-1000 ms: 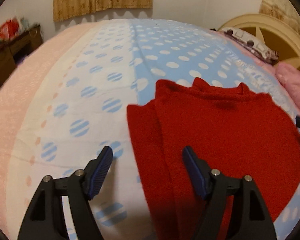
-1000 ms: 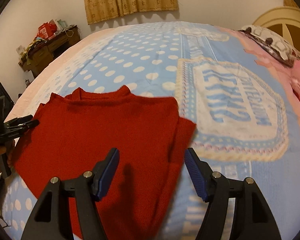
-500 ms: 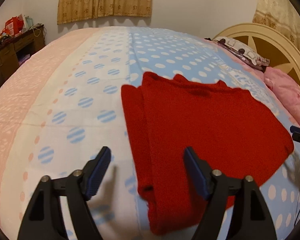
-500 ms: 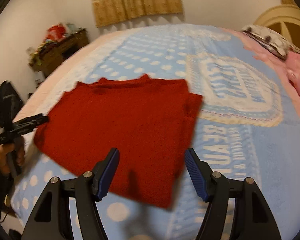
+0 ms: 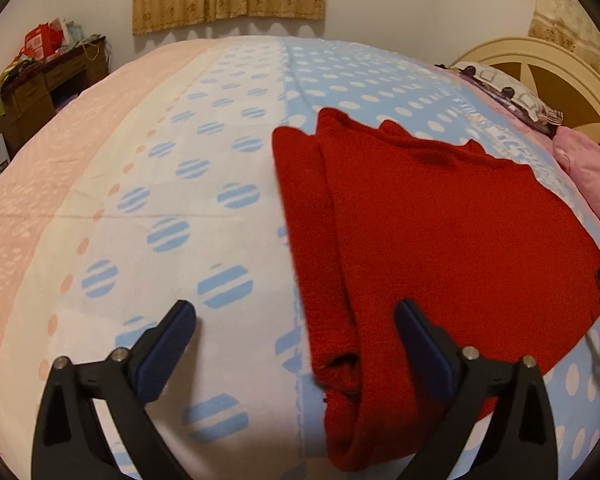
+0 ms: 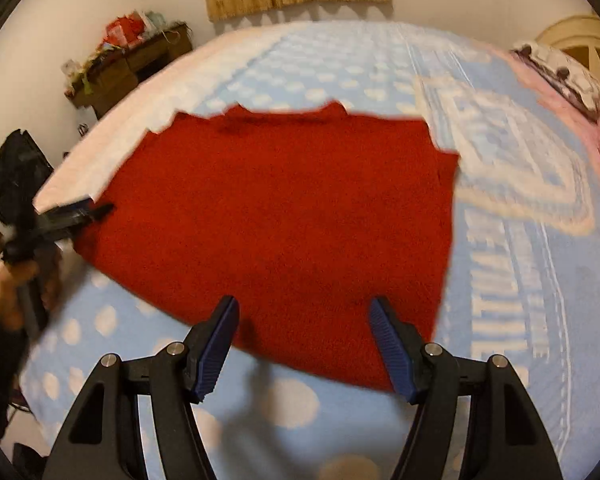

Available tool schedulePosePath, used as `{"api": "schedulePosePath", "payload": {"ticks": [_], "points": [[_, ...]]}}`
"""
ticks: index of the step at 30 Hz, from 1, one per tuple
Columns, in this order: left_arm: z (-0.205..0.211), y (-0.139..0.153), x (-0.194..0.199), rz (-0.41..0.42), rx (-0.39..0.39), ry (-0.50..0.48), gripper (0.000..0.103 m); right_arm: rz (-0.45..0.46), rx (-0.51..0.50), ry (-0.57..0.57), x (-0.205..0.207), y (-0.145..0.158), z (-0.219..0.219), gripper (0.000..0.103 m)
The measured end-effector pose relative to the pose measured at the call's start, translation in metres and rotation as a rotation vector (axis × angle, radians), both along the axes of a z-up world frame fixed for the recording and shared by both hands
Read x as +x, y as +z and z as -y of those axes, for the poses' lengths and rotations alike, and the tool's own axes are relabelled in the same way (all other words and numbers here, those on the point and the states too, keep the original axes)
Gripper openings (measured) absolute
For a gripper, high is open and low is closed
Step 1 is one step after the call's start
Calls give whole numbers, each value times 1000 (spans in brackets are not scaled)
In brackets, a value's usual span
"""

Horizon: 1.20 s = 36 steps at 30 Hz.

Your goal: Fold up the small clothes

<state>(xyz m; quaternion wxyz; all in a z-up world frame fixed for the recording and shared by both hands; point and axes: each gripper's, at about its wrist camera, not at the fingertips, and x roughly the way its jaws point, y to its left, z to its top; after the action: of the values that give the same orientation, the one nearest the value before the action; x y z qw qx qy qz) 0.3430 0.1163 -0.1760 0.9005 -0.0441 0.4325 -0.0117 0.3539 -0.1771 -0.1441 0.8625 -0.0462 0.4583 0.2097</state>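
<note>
Both claws hang wide open and hold nothing. The left claw [image 5: 294,350] hovers over the folded-in sleeve side of the red sweater [image 5: 440,248]; the right claw [image 6: 302,344] sits above its hem, jaws straddling the near edge. The sweater lies flat on the bed [image 5: 160,208], collar away. To fold well, each claw should probably pinch a hem corner through all layers and lift evenly toward the collar. Compared with a second ago, both claws have pulled back and the sweater shows whole.
</note>
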Motion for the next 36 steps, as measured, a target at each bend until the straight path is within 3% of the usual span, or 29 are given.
{"api": "schedulePosePath", "payload": {"ticks": [6, 12, 14, 16, 21, 24, 29, 36], "points": [[-3, -2, -2, -4, -14, 7, 103, 51, -61, 93, 23, 9, -74, 68], [-5, -3, -3, -3, -34, 8, 103, 36, -103, 143, 30, -14, -126, 68], [-5, -4, -4, -2, -34, 8, 103, -8, -120, 165, 31, -32, -140, 68], [-5, -3, -4, -1, -35, 8, 103, 29, -132, 156, 27, -37, -143, 72], [-8, -1, -5, 9, -52, 9, 103, 17, -114, 142, 25, -31, -136, 73], [-21, 14, -18, 76, -120, 26, 103, 44, -99, 133, 15, -23, -131, 73], [-50, 25, -29, 125, -196, 91, 103, 93, -123, 223, -11, -16, -144, 73], [-72, 14, -18, 46, -230, 106, 103, 196, -220, 421, -54, -15, -202, 73]]}}
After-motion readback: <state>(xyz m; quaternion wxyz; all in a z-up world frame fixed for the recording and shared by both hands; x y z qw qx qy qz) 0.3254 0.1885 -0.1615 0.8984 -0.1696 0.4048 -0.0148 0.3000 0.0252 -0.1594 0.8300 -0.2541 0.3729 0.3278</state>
